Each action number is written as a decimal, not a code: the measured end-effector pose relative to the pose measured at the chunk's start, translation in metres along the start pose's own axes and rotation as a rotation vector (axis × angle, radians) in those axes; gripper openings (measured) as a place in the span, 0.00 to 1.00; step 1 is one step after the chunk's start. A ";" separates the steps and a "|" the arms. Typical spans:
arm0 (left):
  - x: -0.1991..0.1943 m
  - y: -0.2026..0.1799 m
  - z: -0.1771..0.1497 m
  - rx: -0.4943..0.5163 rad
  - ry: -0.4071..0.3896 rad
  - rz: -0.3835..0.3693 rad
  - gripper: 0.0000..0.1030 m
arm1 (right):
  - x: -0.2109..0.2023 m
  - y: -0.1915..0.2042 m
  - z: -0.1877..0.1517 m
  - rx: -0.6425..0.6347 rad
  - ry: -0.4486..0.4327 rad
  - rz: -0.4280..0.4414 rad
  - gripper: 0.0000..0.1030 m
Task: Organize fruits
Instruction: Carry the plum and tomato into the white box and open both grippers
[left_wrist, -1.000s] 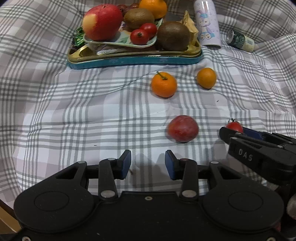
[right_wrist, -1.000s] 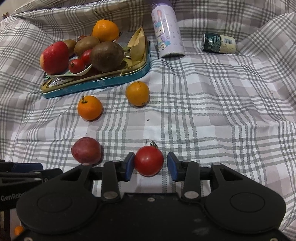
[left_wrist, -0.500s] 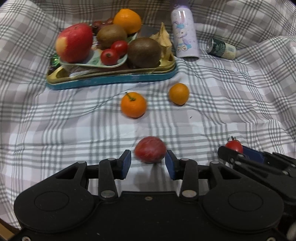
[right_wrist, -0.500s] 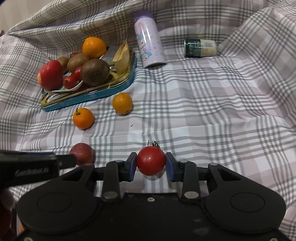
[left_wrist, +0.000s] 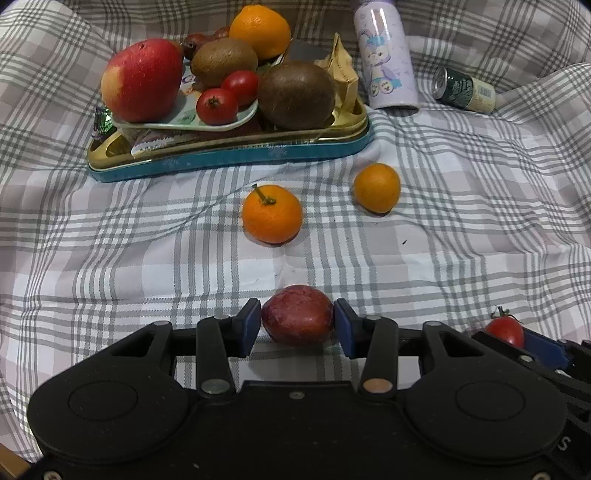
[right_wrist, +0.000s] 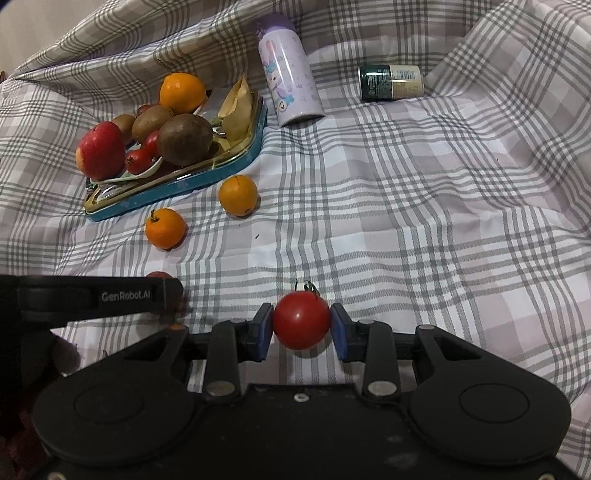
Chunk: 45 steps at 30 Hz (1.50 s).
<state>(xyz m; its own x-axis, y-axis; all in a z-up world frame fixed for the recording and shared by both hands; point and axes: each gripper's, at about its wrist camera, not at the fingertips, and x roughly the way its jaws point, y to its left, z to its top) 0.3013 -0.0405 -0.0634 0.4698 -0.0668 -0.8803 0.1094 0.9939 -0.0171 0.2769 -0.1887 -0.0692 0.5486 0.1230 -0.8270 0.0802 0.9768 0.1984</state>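
A dark red round fruit lies on the checked cloth between the blue pads of my left gripper. Its jaws are opening and flank the fruit closely on both sides. My right gripper is shut on a red cherry tomato, held just above the cloth; the same tomato shows at the right of the left wrist view. Two mandarins lie loose in front of the blue-and-gold tin tray. The tray holds an apple, kiwis, small tomatoes and an orange.
A purple cartoon bottle stands to the right of the tray, and a green can lies on its side further right. The cloth rises in folds at the back and the right. Bare cloth stretches to the right of the mandarins.
My left gripper moved forward until the dark red fruit came between its jaws, which widened. My right gripper kept its hold on the tomato and drew back a little.
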 end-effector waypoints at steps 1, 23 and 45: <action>0.001 0.001 0.000 -0.004 0.003 -0.002 0.51 | 0.001 0.000 0.000 0.001 0.002 0.001 0.34; -0.077 0.013 -0.020 -0.008 -0.071 -0.054 0.50 | -0.051 0.004 -0.010 -0.005 -0.035 0.031 0.34; -0.122 -0.008 -0.154 0.031 0.062 -0.094 0.50 | -0.129 0.007 -0.127 -0.013 0.034 0.035 0.34</action>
<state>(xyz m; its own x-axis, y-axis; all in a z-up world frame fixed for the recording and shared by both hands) 0.1086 -0.0269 -0.0291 0.4008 -0.1529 -0.9033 0.1781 0.9802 -0.0869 0.1017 -0.1755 -0.0280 0.5220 0.1625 -0.8373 0.0504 0.9741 0.2204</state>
